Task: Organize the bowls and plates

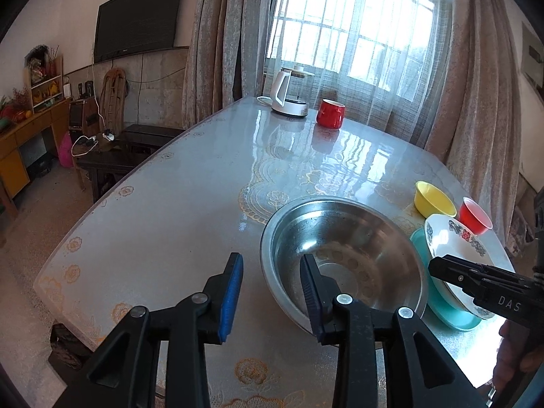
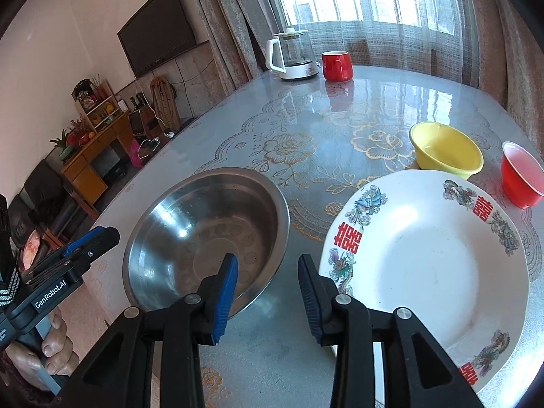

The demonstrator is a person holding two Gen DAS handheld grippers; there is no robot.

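Note:
A steel bowl (image 1: 343, 255) (image 2: 207, 231) sits on the table. Right of it a white patterned plate (image 2: 428, 265) (image 1: 452, 248) rests on a teal plate (image 1: 442, 302). Beyond them stand a yellow bowl (image 2: 445, 149) (image 1: 433, 199) and a small red bowl (image 2: 520, 176) (image 1: 474, 216). My left gripper (image 1: 272, 265) is open and empty, its right finger over the steel bowl's near rim. My right gripper (image 2: 267, 267) is open and empty, between the steel bowl and the white plate. Its fingers show at the right in the left wrist view (image 1: 452, 267).
A white kettle (image 1: 289, 93) (image 2: 292, 56) and a red mug (image 1: 329, 114) (image 2: 336, 64) stand at the table's far end by the curtained window. The table (image 1: 176, 204) has a glossy floral cover. A dark bench (image 1: 112, 156) and cabinets stand to the left.

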